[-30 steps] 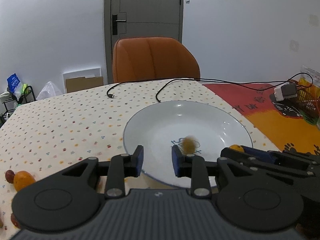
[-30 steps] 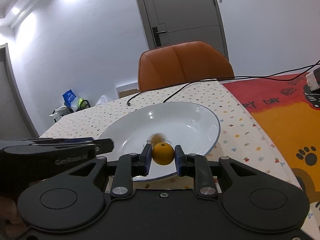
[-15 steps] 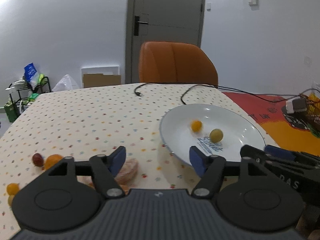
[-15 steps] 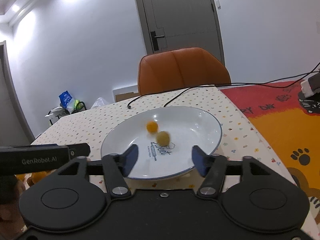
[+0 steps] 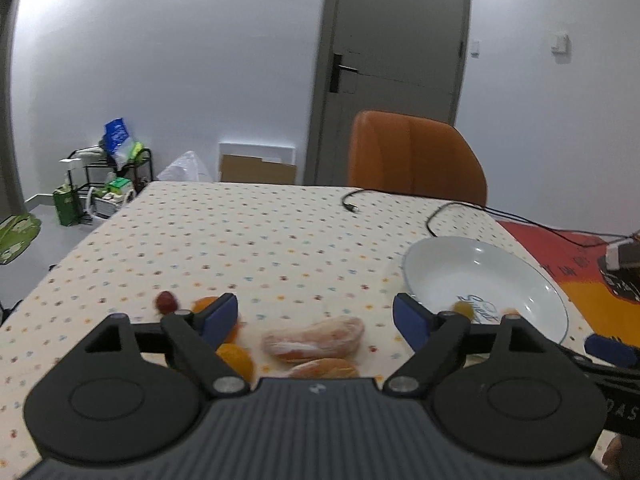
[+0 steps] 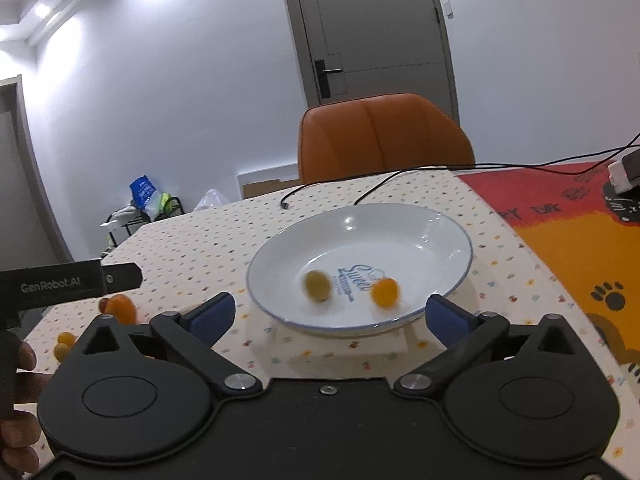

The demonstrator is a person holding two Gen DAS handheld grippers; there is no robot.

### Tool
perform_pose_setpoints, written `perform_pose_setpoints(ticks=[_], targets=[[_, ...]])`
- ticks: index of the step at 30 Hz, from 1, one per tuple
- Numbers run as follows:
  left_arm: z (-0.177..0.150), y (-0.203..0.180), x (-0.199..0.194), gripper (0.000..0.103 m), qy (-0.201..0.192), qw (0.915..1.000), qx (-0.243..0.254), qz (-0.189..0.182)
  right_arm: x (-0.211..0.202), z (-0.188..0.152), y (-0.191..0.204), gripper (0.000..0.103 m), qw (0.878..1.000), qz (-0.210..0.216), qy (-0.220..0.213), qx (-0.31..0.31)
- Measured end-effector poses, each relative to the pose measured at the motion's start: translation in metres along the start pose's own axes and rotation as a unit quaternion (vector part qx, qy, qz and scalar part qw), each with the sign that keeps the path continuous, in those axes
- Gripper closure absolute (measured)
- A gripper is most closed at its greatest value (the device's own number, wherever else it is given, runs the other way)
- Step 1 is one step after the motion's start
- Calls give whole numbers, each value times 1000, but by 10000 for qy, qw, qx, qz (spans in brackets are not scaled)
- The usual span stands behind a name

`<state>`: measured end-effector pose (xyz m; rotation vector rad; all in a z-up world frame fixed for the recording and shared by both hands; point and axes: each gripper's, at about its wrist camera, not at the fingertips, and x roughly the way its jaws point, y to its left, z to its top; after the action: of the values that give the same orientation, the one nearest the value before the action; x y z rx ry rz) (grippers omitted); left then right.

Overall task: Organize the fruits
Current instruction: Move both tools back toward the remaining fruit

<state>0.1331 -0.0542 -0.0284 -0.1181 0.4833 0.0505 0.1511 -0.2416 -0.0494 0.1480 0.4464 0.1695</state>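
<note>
Between the left gripper's point(image 5: 314, 318) wide-open, empty fingers lie soft peeled citrus segments point(image 5: 314, 339) on the worktop point(image 5: 260, 240); easily squashed, they want gentle pinching across the middle. Right gripper point(image 6: 330, 316) gapes empty too, before the plate point(image 6: 460, 248) holding two small round fruits point(image 6: 318, 286), likely to roll.

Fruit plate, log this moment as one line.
plate: two small fruits inside | left tongs: open | right tongs: open | peeled segments: on table

Both wrist views face the chair point(image 5: 416, 156) (sharing the plate point(image 6: 440, 224)).
</note>
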Motion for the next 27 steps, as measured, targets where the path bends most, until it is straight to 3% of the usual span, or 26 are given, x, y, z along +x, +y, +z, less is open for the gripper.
perform_pose_setpoints(ticks=[9,27], targets=[[-1,29,-24,18,-107,9997,-161,156,-6,-4,19,0,9999,21,77,-121],[-10,90,-52,17,-168,9959,-520,726,-12,-12,62,0,9976,490,214,-433]])
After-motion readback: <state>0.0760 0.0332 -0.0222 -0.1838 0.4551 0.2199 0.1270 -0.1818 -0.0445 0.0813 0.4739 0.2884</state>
